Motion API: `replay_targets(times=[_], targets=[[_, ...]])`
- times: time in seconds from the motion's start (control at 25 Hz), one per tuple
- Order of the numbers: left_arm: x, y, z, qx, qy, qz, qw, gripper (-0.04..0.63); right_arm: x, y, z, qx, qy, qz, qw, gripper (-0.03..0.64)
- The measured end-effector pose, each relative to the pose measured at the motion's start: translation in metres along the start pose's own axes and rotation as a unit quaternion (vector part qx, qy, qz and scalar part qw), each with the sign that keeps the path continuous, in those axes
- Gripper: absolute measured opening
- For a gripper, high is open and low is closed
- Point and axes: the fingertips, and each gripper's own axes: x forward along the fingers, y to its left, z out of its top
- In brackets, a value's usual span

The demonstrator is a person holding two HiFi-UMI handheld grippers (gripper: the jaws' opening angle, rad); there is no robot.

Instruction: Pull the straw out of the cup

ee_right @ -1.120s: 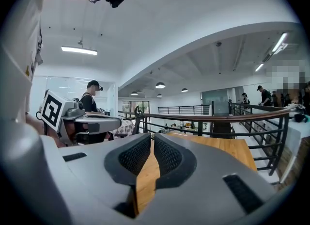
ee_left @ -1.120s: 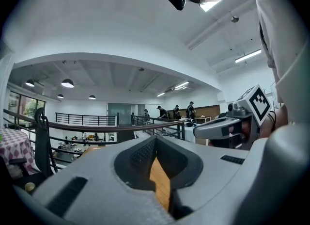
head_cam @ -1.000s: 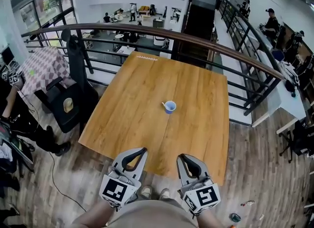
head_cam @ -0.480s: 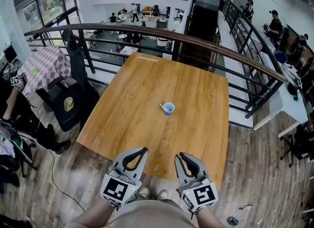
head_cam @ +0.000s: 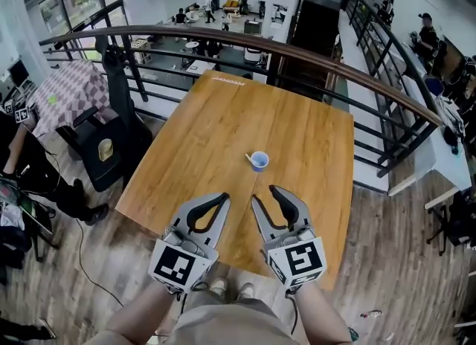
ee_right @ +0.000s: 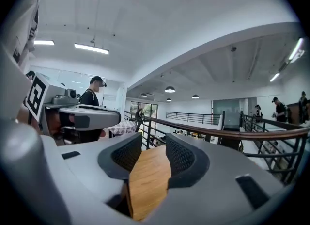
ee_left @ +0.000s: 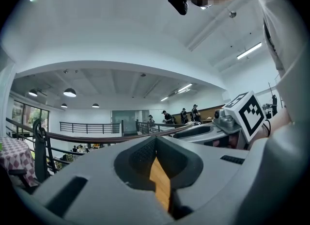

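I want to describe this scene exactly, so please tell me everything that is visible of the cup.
The cup is small and light blue, open at the top. It stands upright near the middle of the wooden table. A short white straw leans out over its left rim. Nothing else touches it.

A wooden table point(head_cam: 223, 128) fills the centre of the head view; a dark railing with a curved brown handrail point(head_cam: 297, 52) crosses the upper part of the frame behind it; plank flooring point(head_cam: 401, 262) shows at lower right; a black chair point(head_cam: 104, 159) and a checked cloth point(head_cam: 67, 98) stand at the left edge; tall windows point(head_cam: 74, 1) sit at upper left; beyond the railing, at top centre, a lower hall point(head_cam: 216, 20) holds desks and people; the right gripper view shows round ceiling lamps point(ee_right: 169, 89) at centre and a strip light point(ee_right: 92, 48) at upper left on a white ceiling point(ee_right: 184, 20).
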Motion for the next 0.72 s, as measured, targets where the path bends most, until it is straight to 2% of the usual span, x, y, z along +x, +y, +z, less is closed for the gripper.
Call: replay_targets(times=[0.16,0.32,0.56,0.72], targets=[[0.028,0.015,0.001,0.006,-0.003,0.005,1.0000,0.014,0.035,-0.019,0.007,-0.034,-0.003,-0.008,0.999,0.160],[0.056,0.032,-0.004,0.004,-0.008,0.014,0.9999,0.015,0.069,-0.037,-0.003,-0.041,0.007,-0.011,0.999,0.167],[0.081,0.062,-0.033,0.017,0.001,0.015,0.9997,0.014,0.123,-0.058,-0.047,-0.050,0.038,-0.012,0.998,0.166],[0.092,0.078,-0.061,0.009,0.020,0.021,0.9995,0.015,0.151,-0.068,-0.089,-0.053,0.080,-0.013,0.995,0.166]])
